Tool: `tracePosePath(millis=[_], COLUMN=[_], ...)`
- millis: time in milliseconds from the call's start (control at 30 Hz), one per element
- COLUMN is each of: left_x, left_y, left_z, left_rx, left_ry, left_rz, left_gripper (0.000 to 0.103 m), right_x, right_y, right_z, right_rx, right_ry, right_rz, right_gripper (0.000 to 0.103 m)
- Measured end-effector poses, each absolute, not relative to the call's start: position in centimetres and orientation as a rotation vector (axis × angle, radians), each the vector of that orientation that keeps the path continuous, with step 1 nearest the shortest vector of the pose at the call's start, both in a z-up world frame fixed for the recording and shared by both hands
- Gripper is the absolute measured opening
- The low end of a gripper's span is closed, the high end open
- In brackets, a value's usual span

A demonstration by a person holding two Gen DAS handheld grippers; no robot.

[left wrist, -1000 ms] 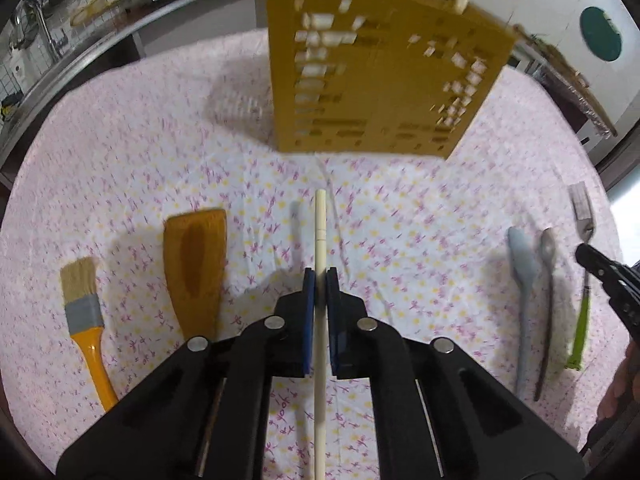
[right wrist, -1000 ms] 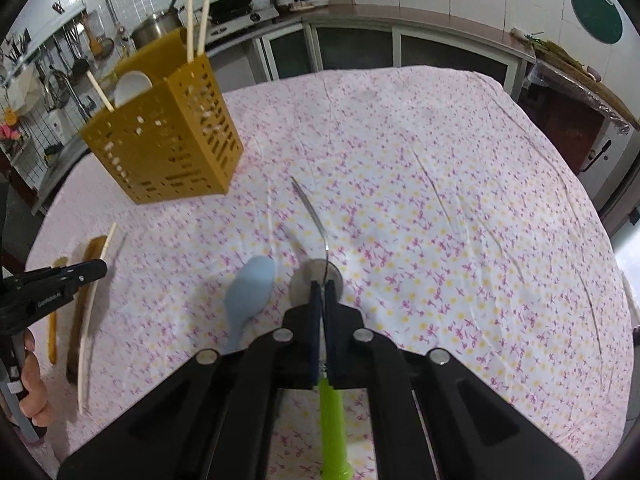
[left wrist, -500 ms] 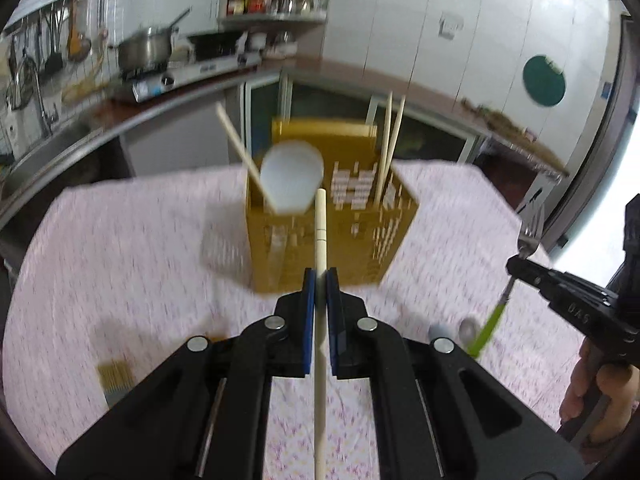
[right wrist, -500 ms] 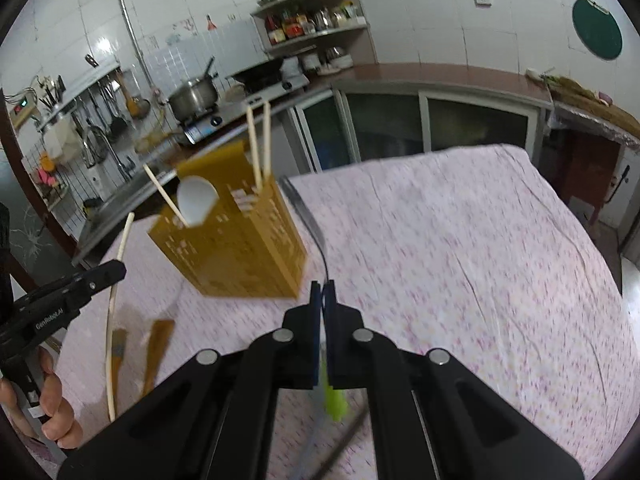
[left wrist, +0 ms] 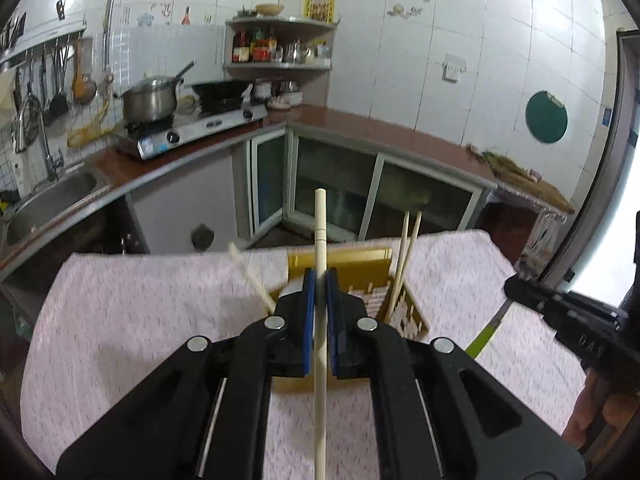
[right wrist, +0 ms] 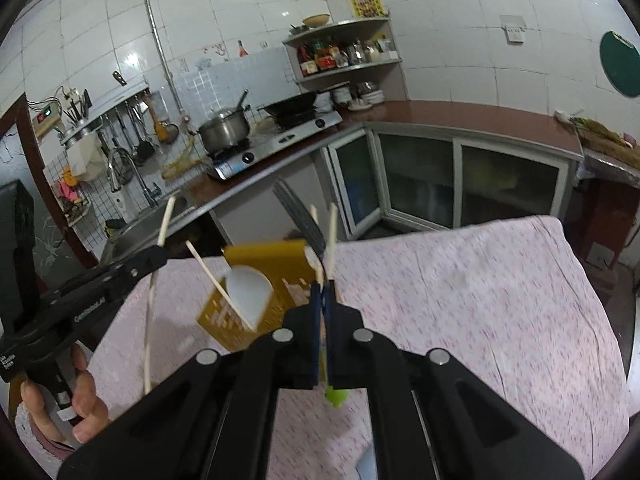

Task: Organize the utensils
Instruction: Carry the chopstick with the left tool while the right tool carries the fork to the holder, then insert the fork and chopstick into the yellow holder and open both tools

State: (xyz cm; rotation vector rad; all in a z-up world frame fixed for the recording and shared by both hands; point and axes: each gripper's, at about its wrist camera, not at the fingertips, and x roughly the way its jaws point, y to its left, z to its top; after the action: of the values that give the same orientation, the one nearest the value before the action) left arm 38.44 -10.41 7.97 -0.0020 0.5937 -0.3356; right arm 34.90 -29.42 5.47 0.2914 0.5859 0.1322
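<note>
Both tongs are clamped on utensils above the table: the left gripper pinches a pale chopstick, the right gripper a green-handled fork.

Each piece is long and held near one point, so either could swivel in the pads, or clip the yellow utensil holder and the chopsticks standing in it. That perforated holder sits on the flowered tablecloth just beyond both grippers, a white spoon leaning inside.
</note>
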Motion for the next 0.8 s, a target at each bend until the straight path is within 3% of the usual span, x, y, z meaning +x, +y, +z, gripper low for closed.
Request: tracePosePath(millis=[267,800], left_x=[41.3,47.4], left_y=[-11.8,-12.6], left_z=[10.8,9.3], left_rx=[-0.032,-0.087], left_ry=[0.469,0.376], left_rz=[-0.355,-0.352], left_gripper=[0.004,0.004], right_x=[38.1,43.0], right_y=[-28.4,-26.6], right_z=[8.0,4.9], right_rx=[0.284,0.232], right_ry=[0.54,0.568], right_rz=[0.155,0.188], right_gripper=[0.002,0.002])
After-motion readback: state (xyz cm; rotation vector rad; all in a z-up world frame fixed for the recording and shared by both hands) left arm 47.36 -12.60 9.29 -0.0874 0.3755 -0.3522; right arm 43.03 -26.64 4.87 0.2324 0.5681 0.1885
